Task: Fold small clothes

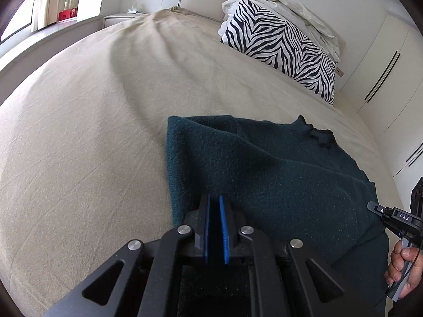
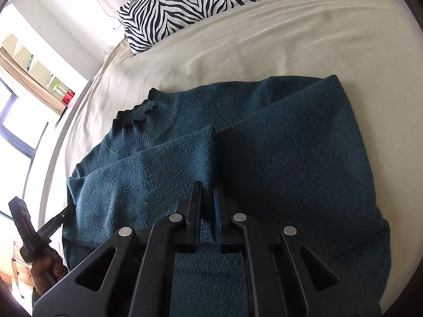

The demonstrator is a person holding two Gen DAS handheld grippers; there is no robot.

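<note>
A dark teal knit sweater (image 1: pixel 277 174) lies on the beige bed (image 1: pixel 92 132), sleeves folded in over the body, collar toward the pillows. It also shows in the right wrist view (image 2: pixel 277 145). My left gripper (image 1: pixel 214 200) hovers over the sweater's left lower part, its blue-padded jaws nearly together with nothing between them. My right gripper (image 2: pixel 207 192) is over the middle of the sweater near a folded sleeve edge, jaws narrow; cloth shows below them, and I cannot tell if they pinch it. Each gripper also shows at the edge of the other's view (image 1: pixel 391 216) (image 2: pixel 39 229).
A zebra-striped pillow (image 1: pixel 280 50) and a crumpled pale cover (image 1: pixel 290 8) lie at the head of the bed. White wardrobe doors (image 1: pixel 383 66) stand on the right. A window ledge (image 1: pixel 39 37) with a red box runs along the left.
</note>
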